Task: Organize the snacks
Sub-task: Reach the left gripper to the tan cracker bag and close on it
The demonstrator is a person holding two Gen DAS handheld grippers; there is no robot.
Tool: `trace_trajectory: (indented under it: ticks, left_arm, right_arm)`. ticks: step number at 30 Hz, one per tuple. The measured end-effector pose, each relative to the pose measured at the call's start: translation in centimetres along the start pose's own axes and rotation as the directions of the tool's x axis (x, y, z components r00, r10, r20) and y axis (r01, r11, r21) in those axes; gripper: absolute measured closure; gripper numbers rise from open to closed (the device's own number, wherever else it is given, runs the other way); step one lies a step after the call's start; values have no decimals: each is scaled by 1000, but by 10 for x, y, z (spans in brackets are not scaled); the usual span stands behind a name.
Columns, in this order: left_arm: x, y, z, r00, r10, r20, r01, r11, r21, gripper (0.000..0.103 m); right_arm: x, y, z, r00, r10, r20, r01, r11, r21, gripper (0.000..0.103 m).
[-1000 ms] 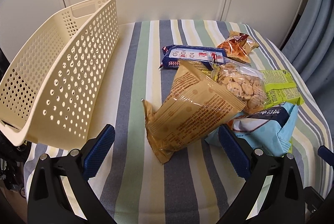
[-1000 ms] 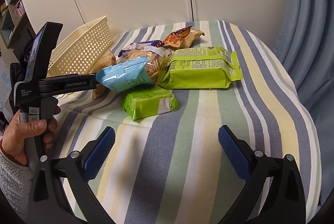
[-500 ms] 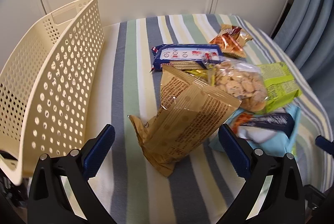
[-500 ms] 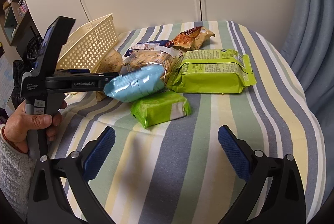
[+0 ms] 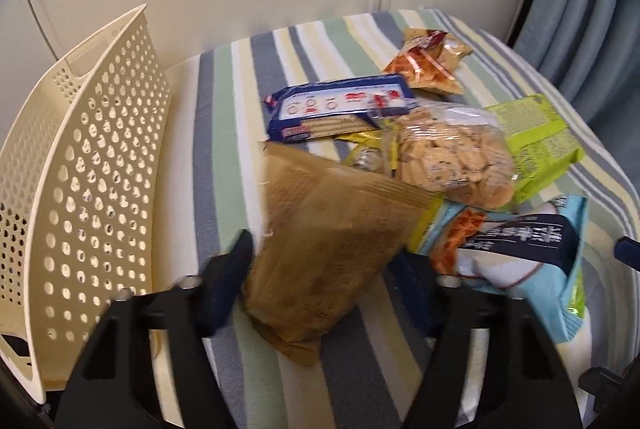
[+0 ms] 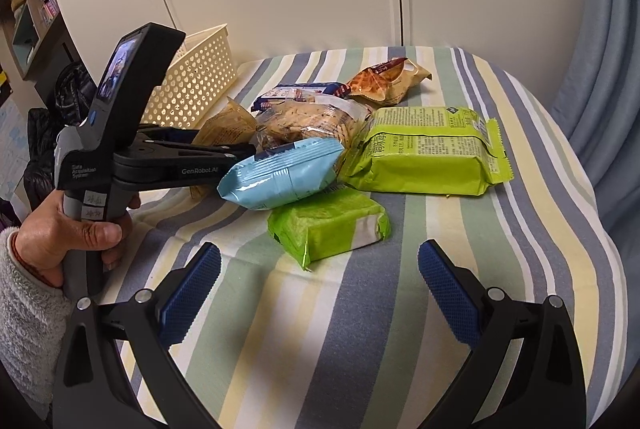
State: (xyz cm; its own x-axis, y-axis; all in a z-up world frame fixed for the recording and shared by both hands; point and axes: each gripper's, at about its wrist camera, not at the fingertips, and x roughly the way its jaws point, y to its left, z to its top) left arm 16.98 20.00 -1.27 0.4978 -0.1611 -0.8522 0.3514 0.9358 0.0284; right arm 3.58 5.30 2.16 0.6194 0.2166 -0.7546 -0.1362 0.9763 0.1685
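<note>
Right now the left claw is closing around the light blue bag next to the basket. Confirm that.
Wrong bag. The left claw is closing around the brown bag, as the left wrist view shows; the blue bag lies just outside its right finger. The basket is indeed alongside.

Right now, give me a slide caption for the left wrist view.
Left gripper closing around a brown snack bag beside the cream basket.

bare striped cloth lies before right gripper; snack heap blocks beyond.
</note>
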Motion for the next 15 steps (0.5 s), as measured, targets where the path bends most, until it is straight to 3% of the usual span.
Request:
trace_trajectory:
  ticks: [6, 15]
  left_arm:
    - [-21, 11, -15, 997, -55, 60, 60, 995, -84, 45]
    - [-62, 15, -20, 982, -59, 179, 82, 989, -120, 45]
  right_arm:
    - [7, 2, 4, 1000, 2, -11, -2, 1000, -3, 5]
    - [22, 8, 25, 1000, -23, -13, 22, 999, -46, 5]
